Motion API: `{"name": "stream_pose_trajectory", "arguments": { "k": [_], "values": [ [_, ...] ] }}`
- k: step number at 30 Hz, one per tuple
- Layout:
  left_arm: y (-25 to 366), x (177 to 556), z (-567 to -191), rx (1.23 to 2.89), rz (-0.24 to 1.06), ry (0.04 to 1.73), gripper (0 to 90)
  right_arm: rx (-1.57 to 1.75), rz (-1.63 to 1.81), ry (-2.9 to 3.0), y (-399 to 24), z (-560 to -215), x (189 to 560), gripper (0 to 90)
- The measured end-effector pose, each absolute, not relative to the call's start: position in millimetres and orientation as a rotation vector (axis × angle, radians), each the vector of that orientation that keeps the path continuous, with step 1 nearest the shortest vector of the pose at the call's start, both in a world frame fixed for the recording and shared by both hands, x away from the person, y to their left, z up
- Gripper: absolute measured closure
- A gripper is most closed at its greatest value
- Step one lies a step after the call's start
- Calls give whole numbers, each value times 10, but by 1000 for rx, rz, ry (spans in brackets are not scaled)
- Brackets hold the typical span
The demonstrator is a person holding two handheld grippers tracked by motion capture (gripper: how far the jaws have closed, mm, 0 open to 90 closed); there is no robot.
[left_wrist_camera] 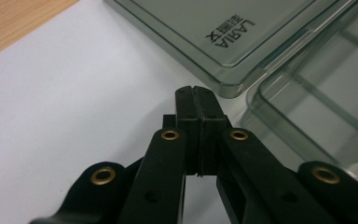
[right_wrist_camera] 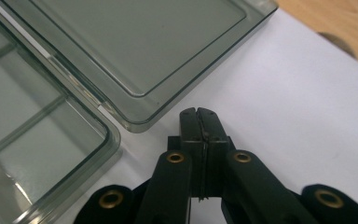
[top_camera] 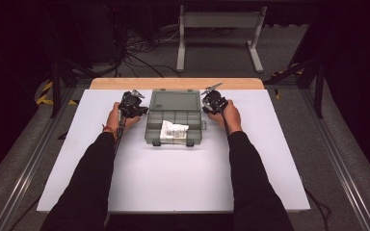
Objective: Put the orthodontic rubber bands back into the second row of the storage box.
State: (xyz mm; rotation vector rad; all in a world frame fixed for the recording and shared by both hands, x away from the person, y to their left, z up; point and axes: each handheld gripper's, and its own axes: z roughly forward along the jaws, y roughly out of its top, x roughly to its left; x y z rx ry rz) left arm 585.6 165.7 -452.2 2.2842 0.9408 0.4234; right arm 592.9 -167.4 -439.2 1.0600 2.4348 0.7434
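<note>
Smoke-grey translucent plastic organiser case (top_camera: 175, 117) lies open mid-table, its flat lid (top_camera: 174, 100) folded away from you. Your left gripper (left_wrist_camera: 196, 91) and right gripper (right_wrist_camera: 199, 112), both closed and empty, flank the lid's hinge-side corners, equally near, lid between them.

Both hand-held grippers (top_camera: 142, 109) (top_camera: 205, 103) closed, empty

Translucent grey compartment box (top_camera: 175, 117), lid flat open, mid-table, white packet (top_camera: 172, 130) in a front compartment.
</note>
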Motion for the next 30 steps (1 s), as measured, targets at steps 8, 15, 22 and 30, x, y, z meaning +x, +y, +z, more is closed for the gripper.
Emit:
{"name": "stream_pose_trajectory", "arguments": {
  "k": [8,15,22,30],
  "values": [
    [1634,5882,-4545,2271,432,926,899,1060,768,2441,-1683,-4398,5960,900],
    [1634,5930,-4548,2269,457,932,898,1034,774,2451,-1666,-4402,6006,900],
    [1615,6014,-4550,2257,442,949,897,1028,785,2459,-1668,-4405,6057,900],
    [1579,6047,-4556,2248,462,960,897,1065,801,2414,-1621,-4426,6108,900]
  ]
}}
